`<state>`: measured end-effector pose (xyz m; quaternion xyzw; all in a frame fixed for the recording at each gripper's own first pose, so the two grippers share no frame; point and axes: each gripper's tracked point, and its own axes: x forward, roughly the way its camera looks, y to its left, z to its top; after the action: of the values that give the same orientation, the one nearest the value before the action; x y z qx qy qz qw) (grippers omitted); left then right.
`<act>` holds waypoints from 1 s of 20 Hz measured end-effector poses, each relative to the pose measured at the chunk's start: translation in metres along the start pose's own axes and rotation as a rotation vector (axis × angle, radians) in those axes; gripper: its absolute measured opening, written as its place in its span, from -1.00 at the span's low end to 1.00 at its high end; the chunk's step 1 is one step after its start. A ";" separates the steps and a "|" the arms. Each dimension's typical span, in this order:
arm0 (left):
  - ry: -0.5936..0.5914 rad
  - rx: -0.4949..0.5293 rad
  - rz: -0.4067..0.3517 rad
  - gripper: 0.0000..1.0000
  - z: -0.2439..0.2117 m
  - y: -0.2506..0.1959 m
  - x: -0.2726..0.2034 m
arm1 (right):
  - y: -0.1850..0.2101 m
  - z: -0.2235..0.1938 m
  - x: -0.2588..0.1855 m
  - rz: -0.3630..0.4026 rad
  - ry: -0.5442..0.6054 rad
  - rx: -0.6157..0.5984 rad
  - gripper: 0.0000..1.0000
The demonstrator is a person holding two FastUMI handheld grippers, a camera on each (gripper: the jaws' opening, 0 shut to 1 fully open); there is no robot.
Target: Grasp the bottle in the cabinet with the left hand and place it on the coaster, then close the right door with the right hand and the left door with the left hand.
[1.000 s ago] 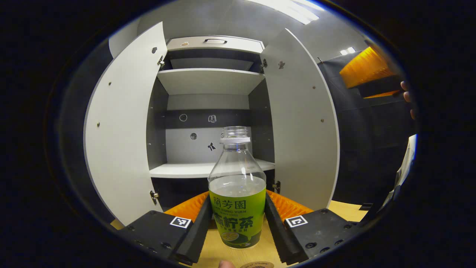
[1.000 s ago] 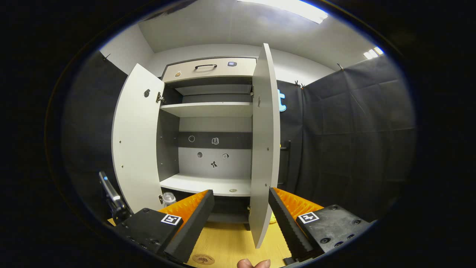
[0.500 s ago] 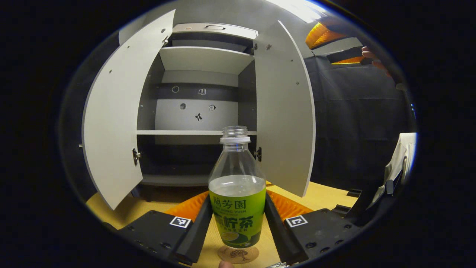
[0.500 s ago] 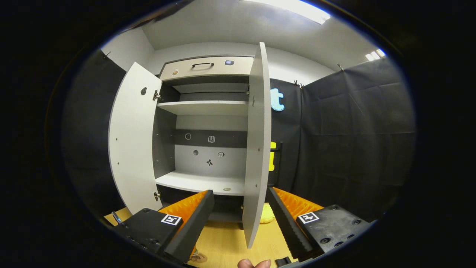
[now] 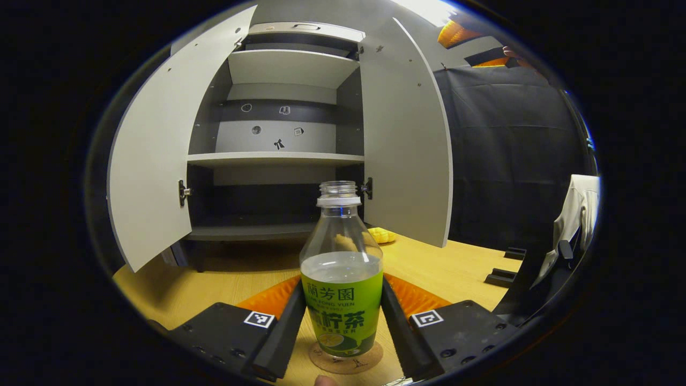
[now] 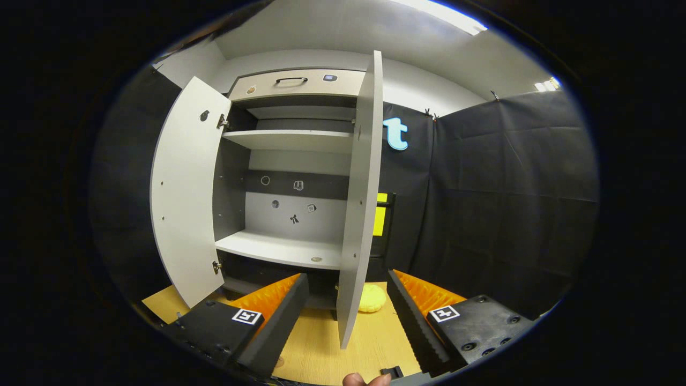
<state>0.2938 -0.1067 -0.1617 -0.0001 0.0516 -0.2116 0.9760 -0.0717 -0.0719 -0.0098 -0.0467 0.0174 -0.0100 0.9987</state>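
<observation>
In the left gripper view my left gripper (image 5: 341,327) is shut on a clear uncapped bottle (image 5: 341,279) with a green label, part full of liquid. The bottle's base rests over a round cork coaster (image 5: 347,363) on the wooden table (image 5: 214,279). Behind it stands the grey cabinet (image 5: 278,155) with its left door (image 5: 161,145) and right door (image 5: 407,145) both swung open. In the right gripper view my right gripper (image 6: 345,321) is open with nothing between its fingers, just in front of the edge of the right door (image 6: 359,203). The left door (image 6: 185,187) also stands open there.
A yellow object (image 5: 381,235) lies on the table by the cabinet's foot, also seen as the yellow object (image 6: 371,298) in the right gripper view. Black cloth walls (image 6: 498,203) close off the right side. A small black block (image 5: 501,277) sits on the table at the right.
My left gripper has lowered the bottle down onto the coaster, so the cabinet now sits higher in its view. The right gripper has drifted right, showing more of the right door's edge.
</observation>
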 end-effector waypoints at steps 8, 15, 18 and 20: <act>0.010 -0.032 -0.016 0.58 -0.006 -0.005 0.000 | 0.008 -0.004 -0.002 0.003 0.017 -0.028 0.95; 0.047 -0.044 -0.018 0.79 -0.014 -0.008 -0.006 | 0.017 -0.002 -0.002 0.009 0.020 -0.019 0.95; 0.080 -0.052 -0.022 0.89 -0.020 -0.009 -0.012 | 0.018 -0.002 -0.003 0.010 0.020 -0.015 0.95; 0.108 -0.063 -0.014 0.89 -0.025 -0.009 -0.018 | 0.014 -0.003 -0.002 -0.001 0.026 -0.002 0.95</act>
<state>0.2709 -0.1072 -0.1845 -0.0199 0.1111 -0.2164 0.9698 -0.0740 -0.0585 -0.0144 -0.0478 0.0302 -0.0109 0.9983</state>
